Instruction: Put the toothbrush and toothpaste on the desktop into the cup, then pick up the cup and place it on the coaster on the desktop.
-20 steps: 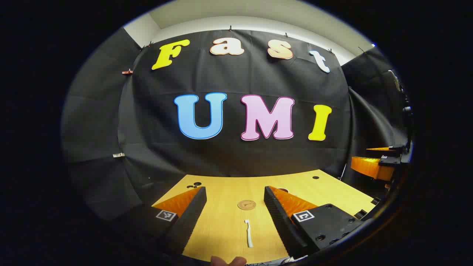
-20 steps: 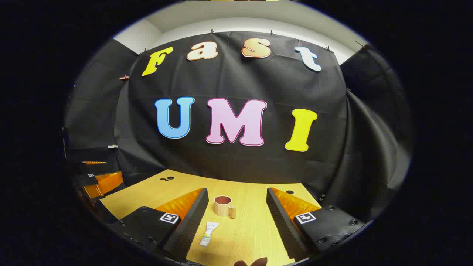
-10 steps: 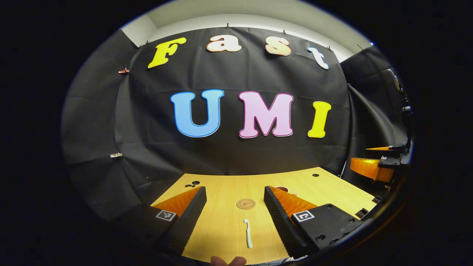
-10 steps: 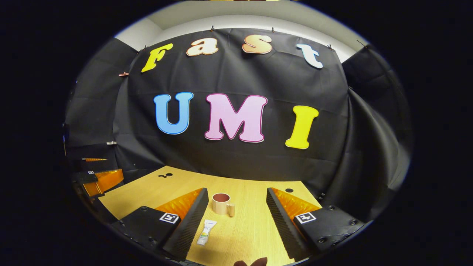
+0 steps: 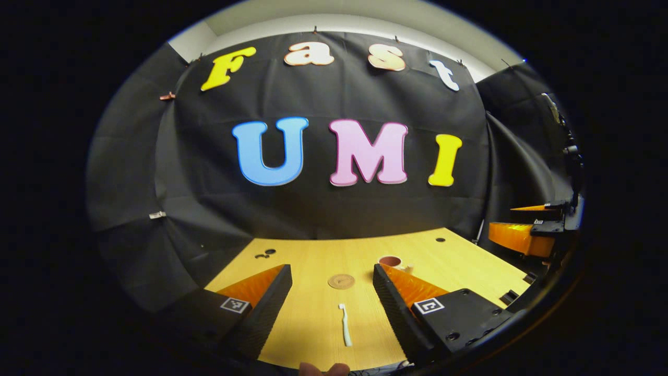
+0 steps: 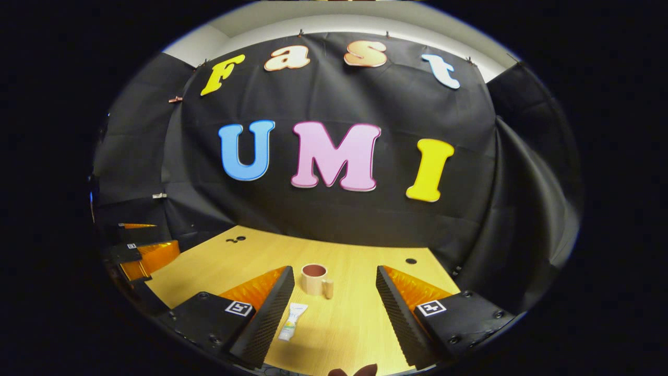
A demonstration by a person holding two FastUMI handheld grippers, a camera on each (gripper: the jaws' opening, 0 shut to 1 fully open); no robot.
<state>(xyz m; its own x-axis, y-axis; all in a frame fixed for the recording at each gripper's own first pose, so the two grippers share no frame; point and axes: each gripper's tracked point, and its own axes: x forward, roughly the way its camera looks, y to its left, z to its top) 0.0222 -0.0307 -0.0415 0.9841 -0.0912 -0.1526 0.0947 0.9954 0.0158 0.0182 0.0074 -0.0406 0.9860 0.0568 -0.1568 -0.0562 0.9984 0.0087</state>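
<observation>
in the left gripper view, the left gripper (image 5: pixel 332 292) hangs above the desktop (image 5: pixel 459 261) with its jaws spread wide, released, gripping nothing and touching nothing. nearest, between its two fingers and a little toward the right one, lies the toothbrush (image 5: pixel 344 331), flat on the wood, lengthwise along the claw's line, head at the far end. it looks light, thin and stiff, and probably slick; a grasp across the middle of the handle seems safest, as it sits low and the fingers must come almost to the wood. just past it, still between the fingers, is the round coaster (image 5: pixel 341 281). beyond the right finger's tip stands the cup (image 5: pixel 392 261).

in the right gripper view, the right gripper (image 6: pixel 335 295) is likewise wide open and empty. the toothpaste (image 6: pixel 292 321) lies flat close beside its left finger, near the tip. it is a soft tube, light, likely to give under pressure, so a hold across the body seems best. farther on, between the fingers, the cup (image 6: pixel 315 280) stands upright, empty, handle toward the right finger. it looks rigid and may tip when things drop in.
</observation>
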